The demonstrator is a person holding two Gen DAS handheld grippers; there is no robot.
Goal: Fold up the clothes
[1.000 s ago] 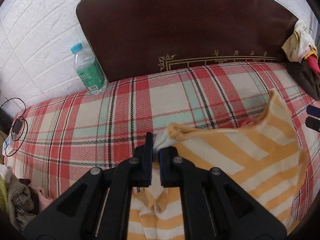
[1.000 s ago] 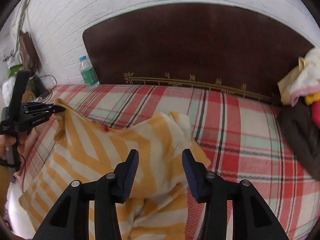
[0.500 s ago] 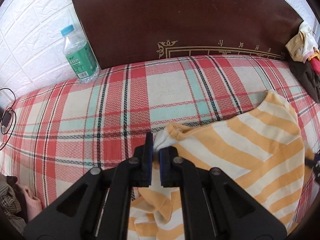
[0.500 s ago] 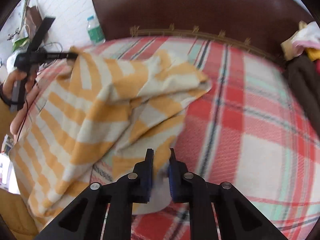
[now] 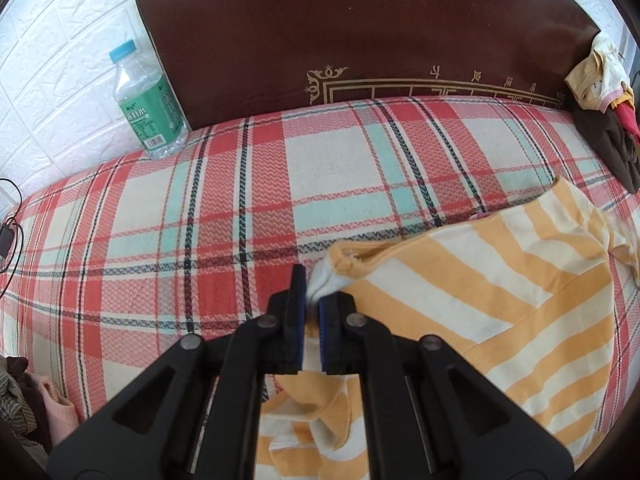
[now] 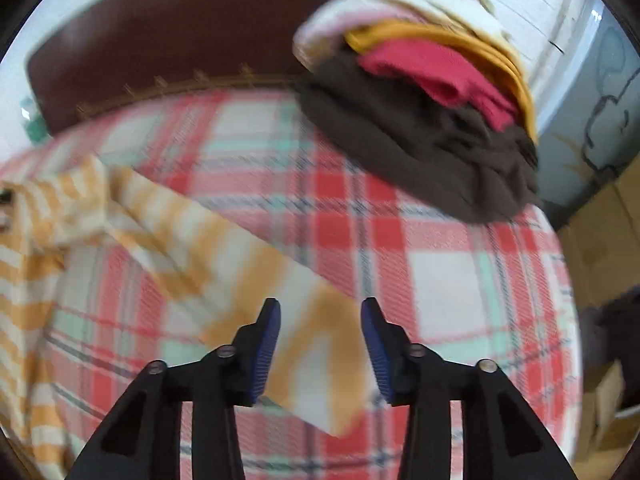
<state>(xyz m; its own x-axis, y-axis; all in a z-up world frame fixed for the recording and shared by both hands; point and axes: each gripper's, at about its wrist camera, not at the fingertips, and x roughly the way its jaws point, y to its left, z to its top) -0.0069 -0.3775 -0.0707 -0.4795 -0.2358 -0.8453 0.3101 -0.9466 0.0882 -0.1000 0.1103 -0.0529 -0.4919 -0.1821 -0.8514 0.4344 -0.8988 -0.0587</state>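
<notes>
The bed (image 5: 320, 184) is covered in a plaid of red, cream and pale teal, crossed by thin dark lines. The garment (image 5: 500, 288) is striped in orange and white. Gold ornament is seen on the dark brown headboard (image 5: 360, 32), a green label and blue cap on the clear bottle (image 5: 146, 104), and blue pads on both black grippers.

Left gripper (image 5: 312, 312): 2 matte black plastic fingers with triangular cut-outs, blue ribbed pads (image 5: 323, 330) on their inner faces, and 4 round silver screws. Right gripper (image 6: 320, 344): the same black build, 4 silver screws, blue ridged pads (image 6: 265, 354).
</notes>
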